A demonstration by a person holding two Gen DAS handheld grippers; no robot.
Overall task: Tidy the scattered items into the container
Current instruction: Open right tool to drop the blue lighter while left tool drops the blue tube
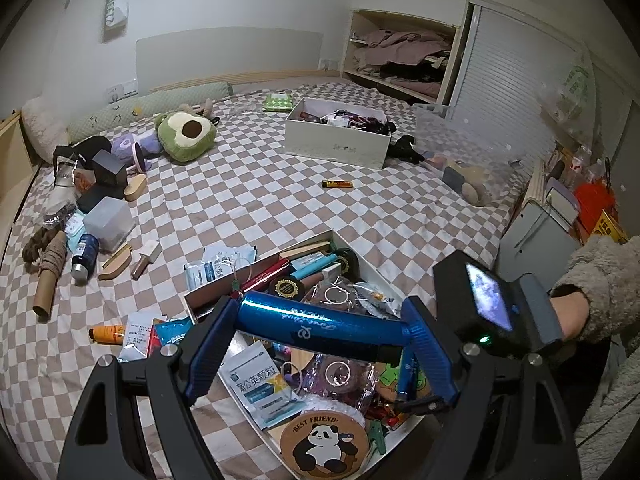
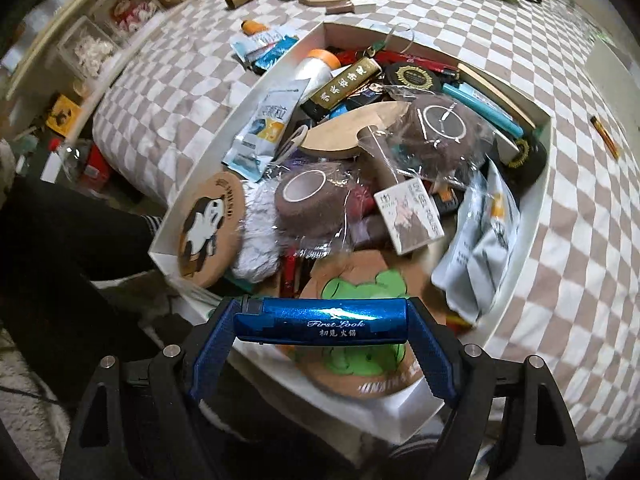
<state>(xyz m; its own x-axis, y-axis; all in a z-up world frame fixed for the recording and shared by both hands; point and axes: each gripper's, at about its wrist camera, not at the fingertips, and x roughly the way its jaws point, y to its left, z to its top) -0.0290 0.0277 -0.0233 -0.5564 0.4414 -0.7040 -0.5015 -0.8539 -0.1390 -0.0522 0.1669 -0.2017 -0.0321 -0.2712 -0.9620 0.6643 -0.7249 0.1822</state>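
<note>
Left fingers: blue-padded, closed on the two ends of a glossy blue metallic lighter, which spans crosswise between the pads.
Right fingers: also blue-padded, closed endwise on a second shiny blue lighter with white lettering, held level.
Left gripper: hangs above the near part of the white rectangular cardboard box; its lighter is clear of the contents beneath.
Right gripper: sits over the box's near rim, its lighter above a round brown coaster with a green frog.
Container: that white box lies on the brown-and-white checked bed sheet, already piled with wrapped brown tape rolls, sachets, pens and a round panda coaster.
Step in hand: by my reading, dropping both lighters into the box.
Doing it well: carry each lighter inward from the rim, lower it close to the heap, then part the fingers. The pile is high, and a smooth cylinder let go from above could roll off over the low wall. A gap between items suits better than a sloped wrapper. The right one looks nearest the edge, so it needs the greater inward shift.
Left to gather: a small orange-and-black lighter lies well apart on the sheet, a blue bottle with a silver cap and a brown cardboard tube farther off.
</note>
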